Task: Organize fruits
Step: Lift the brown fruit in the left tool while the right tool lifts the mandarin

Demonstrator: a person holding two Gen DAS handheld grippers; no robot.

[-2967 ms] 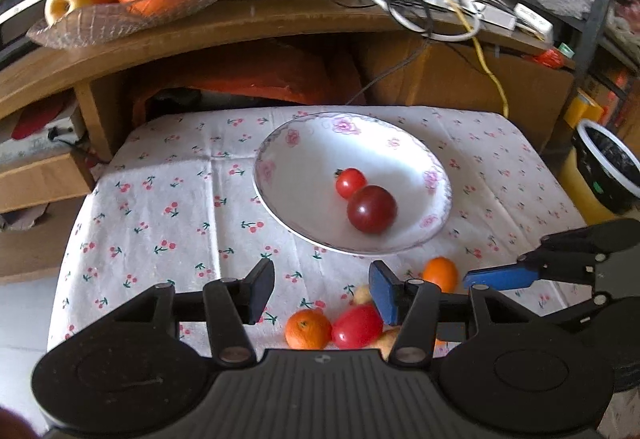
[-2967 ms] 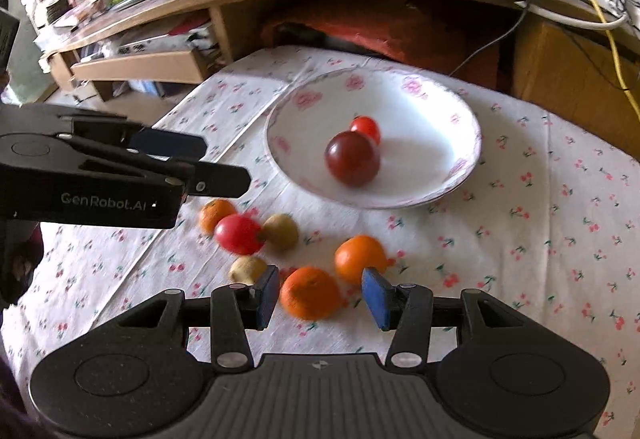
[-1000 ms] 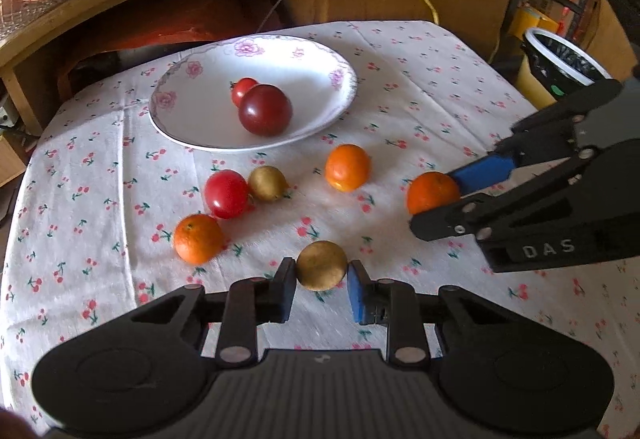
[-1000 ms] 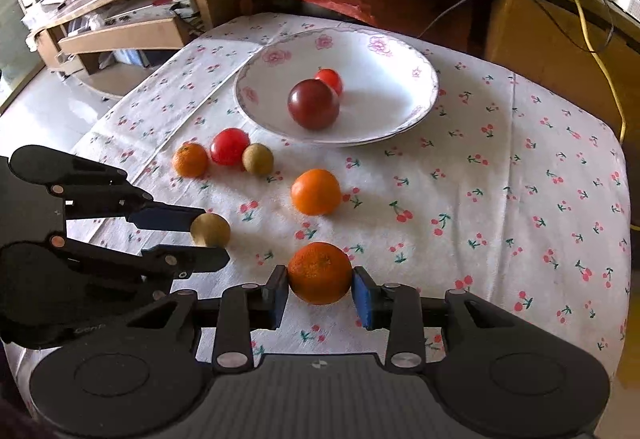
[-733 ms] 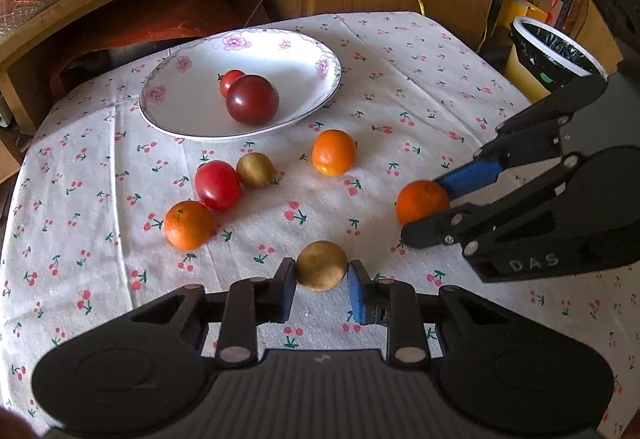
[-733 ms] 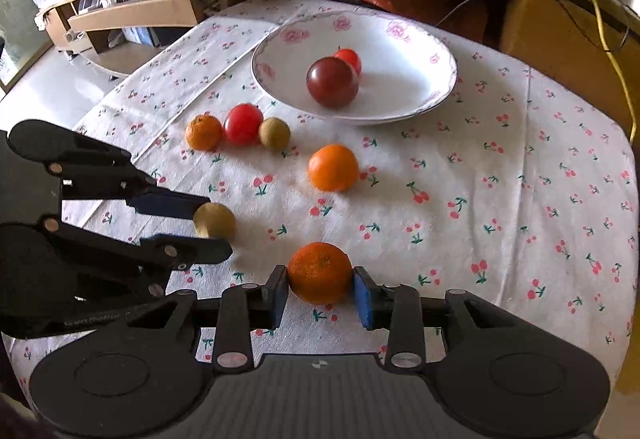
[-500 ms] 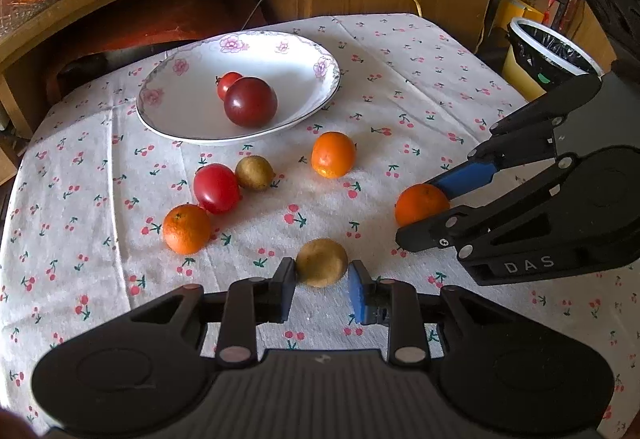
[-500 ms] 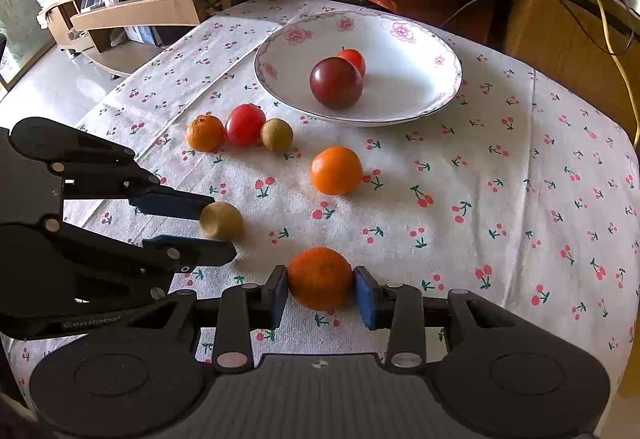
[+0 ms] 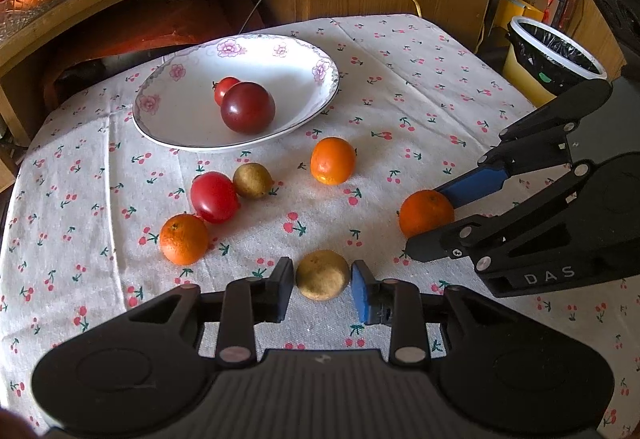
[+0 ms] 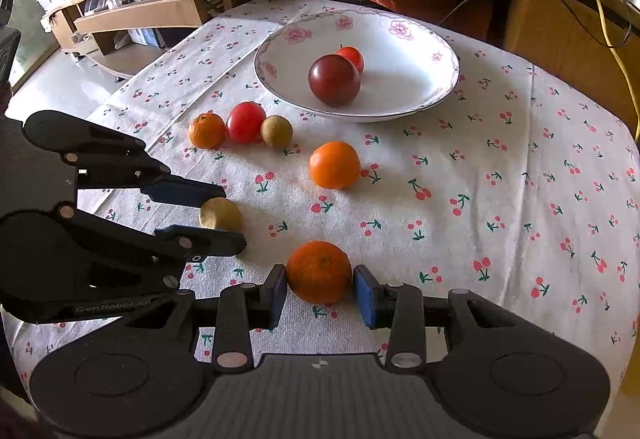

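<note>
- A tan fruit (image 9: 322, 275) is clamped between the fingers of the left gripper (image 9: 323, 289), low over the cloth (image 9: 420, 127) on the bench; whether it is lifted clear of the cloth cannot be told.
- An orange (image 10: 319, 271) is gripped by the right gripper (image 10: 320, 291), both pads pressed to its sides, near the front edge of the cloth.
- In the right wrist view, the left gripper (image 10: 224, 213) is seen just to the left of the right one, with the tan fruit (image 10: 221, 214) between its fingers.
- A white bowl (image 9: 296, 55) with pink flowers on its rim is set at the back of the cloth; a dark red tomato (image 9: 248, 107) and a small red tomato (image 9: 225, 88) lie in it, touching.
- Four fruits are left loose on the cloth between bowl and grippers: a second orange (image 9: 333, 166) alone in the middle, and a row of a third orange (image 9: 184, 239), a red tomato (image 9: 214, 196) and a brown fruit (image 9: 253, 180) lying close together.
- A lined bin (image 9: 552, 59) is seen beyond the right edge of the bench.
</note>
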